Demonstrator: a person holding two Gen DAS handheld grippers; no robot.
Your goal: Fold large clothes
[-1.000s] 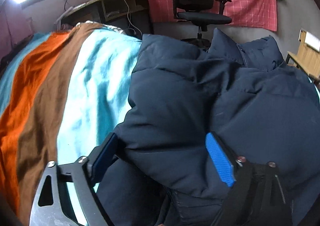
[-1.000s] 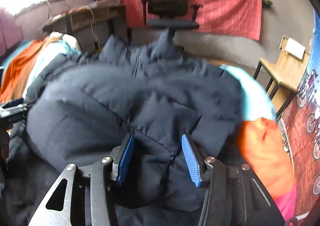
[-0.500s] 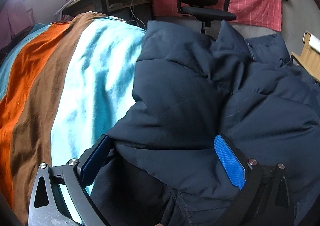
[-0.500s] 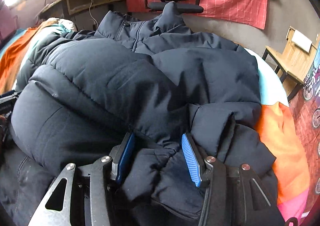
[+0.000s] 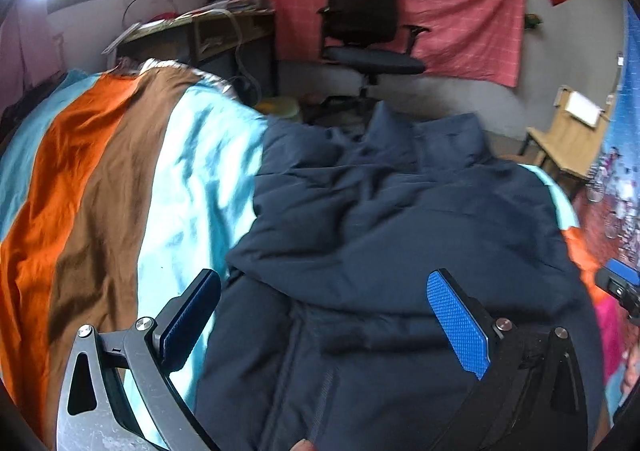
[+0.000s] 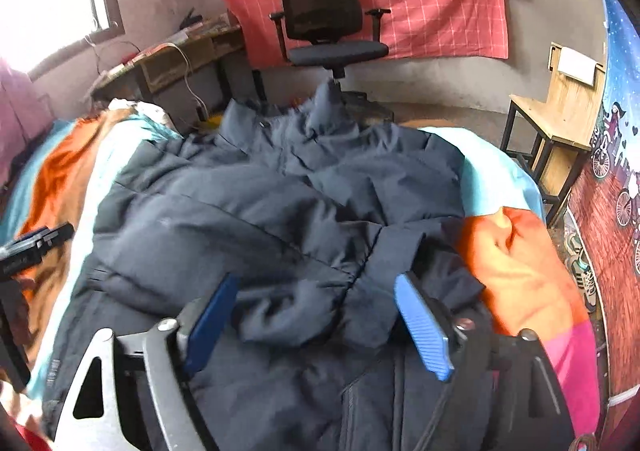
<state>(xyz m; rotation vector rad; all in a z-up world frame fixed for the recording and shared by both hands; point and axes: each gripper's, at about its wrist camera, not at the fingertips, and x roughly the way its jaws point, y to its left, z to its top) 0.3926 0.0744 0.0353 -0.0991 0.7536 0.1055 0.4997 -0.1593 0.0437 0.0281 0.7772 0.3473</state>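
A navy puffer jacket (image 5: 400,219) lies on the striped bedspread (image 5: 100,179), its lower half folded up over its body and its collar toward the far edge. My left gripper (image 5: 324,315) hovers above the jacket's left side, jaws wide open and empty. My right gripper (image 6: 316,315) hangs over the right side of the jacket (image 6: 260,211); its jaws are opening, a bunched fold lies below and between them, and the pads stand clear of it. The right gripper's tip (image 5: 618,285) shows at the left view's edge, and the left gripper (image 6: 24,247) at the right view's edge.
Beyond the bed's far edge stand a black office chair (image 6: 328,35), a cluttered desk (image 5: 192,27) under a window, and a wooden chair (image 6: 560,111) at the right. A red cloth (image 5: 440,11) hangs on the back wall. Bare bedspread lies left of the jacket.
Both grippers have risen and drawn back from the jacket. The right gripper let go of the fold it pinched, the left spread off the jacket's edge, and the folded half now rests flat.
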